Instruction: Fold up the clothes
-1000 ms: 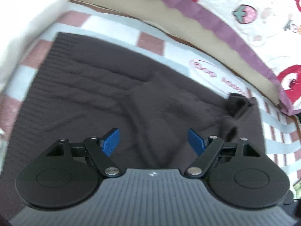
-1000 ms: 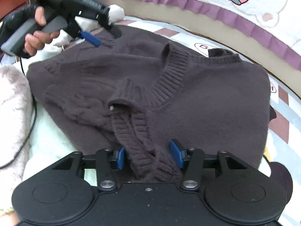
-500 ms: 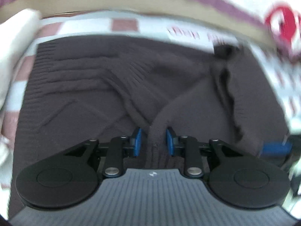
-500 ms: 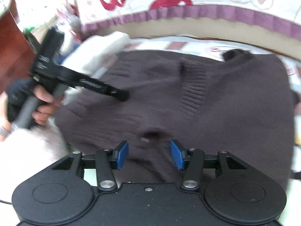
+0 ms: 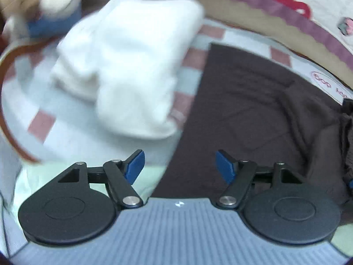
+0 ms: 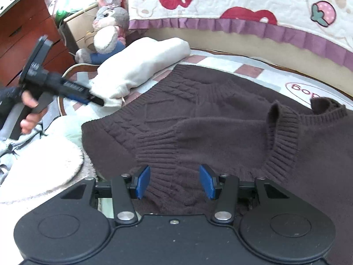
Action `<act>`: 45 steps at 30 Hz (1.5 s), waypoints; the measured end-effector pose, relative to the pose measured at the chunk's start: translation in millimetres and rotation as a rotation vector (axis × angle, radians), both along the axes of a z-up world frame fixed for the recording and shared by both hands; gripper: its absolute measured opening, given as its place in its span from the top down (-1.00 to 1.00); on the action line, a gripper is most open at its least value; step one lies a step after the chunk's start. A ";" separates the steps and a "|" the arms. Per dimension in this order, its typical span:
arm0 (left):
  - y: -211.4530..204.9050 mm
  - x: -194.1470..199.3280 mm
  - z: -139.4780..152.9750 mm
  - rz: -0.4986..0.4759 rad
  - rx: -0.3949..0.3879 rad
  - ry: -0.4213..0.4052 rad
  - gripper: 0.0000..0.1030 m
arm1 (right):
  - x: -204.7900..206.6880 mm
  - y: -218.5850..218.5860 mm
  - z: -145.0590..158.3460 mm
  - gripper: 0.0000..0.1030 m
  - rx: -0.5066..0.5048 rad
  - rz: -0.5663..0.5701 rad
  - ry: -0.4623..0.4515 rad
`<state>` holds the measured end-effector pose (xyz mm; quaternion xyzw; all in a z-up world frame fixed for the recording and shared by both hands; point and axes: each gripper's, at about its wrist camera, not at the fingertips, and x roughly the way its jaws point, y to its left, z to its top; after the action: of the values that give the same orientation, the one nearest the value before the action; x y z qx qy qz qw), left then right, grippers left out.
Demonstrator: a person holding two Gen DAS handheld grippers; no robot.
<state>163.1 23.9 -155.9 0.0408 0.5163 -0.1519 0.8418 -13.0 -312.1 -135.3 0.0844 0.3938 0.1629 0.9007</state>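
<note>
On the bed [image 6: 253, 66] the sweater [image 6: 220, 119] lies with its sleeve [image 6: 167, 145] now folded across, so my left hand-held gripper [image 5: 179, 165] has let go, jaws opening, empty, while the right hand-held gripper [image 6: 174, 182] hovers spread above the knit.

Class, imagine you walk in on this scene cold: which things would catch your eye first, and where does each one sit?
A dark brown knitted sweater spreads across the checked bed sheet, one sleeve folded over its middle. Beside its left edge lies a white folded cloth, with a grey plush toy behind it by the wooden drawers. The left gripper, jaws opening and empty, hangs near that cloth.
</note>
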 end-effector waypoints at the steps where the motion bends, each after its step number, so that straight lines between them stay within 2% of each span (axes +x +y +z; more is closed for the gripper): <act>1: 8.4 1.2 -5.3 0.014 -0.034 0.043 -0.39 | -1.9 -3.0 0.9 -0.08 -0.011 -0.016 0.000; 4: 26.7 2.4 -23.1 0.050 -0.152 0.173 -0.43 | -8.0 -12.1 3.8 -0.08 -0.046 -0.067 0.000; 5: 30.8 2.1 -29.5 0.067 -0.190 0.211 -0.56 | -10.0 -15.1 4.7 -0.08 -0.057 -0.084 0.000; 9: 32.6 5.4 -52.0 0.145 -0.190 0.288 -0.61 | -22.2 -22.7 9.0 -0.08 -0.115 -0.147 -0.001; 11: 34.2 6.1 -61.8 0.187 -0.228 0.319 -0.77 | -28.9 -23.7 9.8 -0.09 -0.139 -0.152 -0.005; 13: 32.4 3.2 -59.6 0.183 -0.237 0.286 -0.80 | -34.8 -24.6 10.0 -0.10 -0.162 -0.153 -0.006; 15: 30.4 0.2 -56.7 0.177 -0.245 0.250 -0.52 | -37.3 -27.8 8.6 -0.10 -0.168 -0.168 -0.003; 16: 29.4 -1.4 -55.3 0.174 -0.249 0.232 0.05 | -38.1 -30.3 7.7 -0.10 -0.165 -0.177 -0.001; 17: 25.1 -4.1 -50.8 0.145 -0.228 0.201 0.48 | -38.9 -32.7 6.8 -0.10 -0.163 -0.187 0.001; 18: 20.4 -7.0 -46.0 0.112 -0.204 0.169 0.55 | -39.0 -36.0 5.8 -0.10 -0.159 -0.204 0.002; 20: 1.6 -15.0 -31.2 -0.008 -0.143 0.039 0.55 | -38.8 -43.7 3.9 -0.10 -0.148 -0.239 0.006; 22: -25.1 -26.5 -26.6 -0.109 0.014 -0.058 0.54 | -39.0 -55.3 1.5 -0.10 -0.111 -0.294 0.009; 24: -35.0 -26.5 -25.6 -0.145 0.034 -0.080 0.56 | -41.1 -68.5 -2.6 -0.10 -0.044 -0.352 0.021; 25: -39.6 -26.1 -25.2 -0.162 0.042 -0.090 0.64 | -42.8 -75.3 -4.9 -0.10 -0.009 -0.381 0.032; 29: -37.1 -23.2 8.3 -0.149 -0.152 -0.148 0.71 | -55.6 -97.6 -5.7 -0.10 0.061 -0.496 0.068; 30: -40.0 -23.8 19.1 -0.158 -0.219 -0.166 0.72 | -59.7 -100.5 -3.4 -0.10 0.058 -0.521 0.059; 33: -65.3 -35.3 65.6 -0.245 -0.353 -0.254 0.74 | -73.6 -106.6 8.2 -0.10 0.049 -0.581 -0.008; 36: -114.0 -60.2 111.4 -0.389 -0.432 -0.331 0.76 | -78.5 -115.9 13.1 -0.10 0.060 -0.593 -0.030; 40: -184.7 -105.9 148.1 -0.624 -0.504 -0.385 0.79 | -94.1 -134.4 9.7 -0.09 0.133 -0.677 -0.068; 41: -201.2 -119.1 155.5 -0.686 -0.521 -0.400 0.79 | -105.2 -141.0 8.2 -0.10 0.191 -0.726 -0.107; 43: -227.3 -144.6 157.4 -0.803 -0.574 -0.353 0.79 | -124.5 -162.9 5.9 -0.10 0.365 -0.800 -0.161; 45: -250.3 -171.4 155.7 -0.918 -0.617 -0.288 0.82 | -138.7 -184.7 0.2 -0.10 0.524 -0.838 -0.177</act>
<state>-8.3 -226.5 -0.3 0.0334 0.2573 -0.6385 0.7245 -151.7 -496.8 -135.1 0.4447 0.1939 -0.1130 0.8671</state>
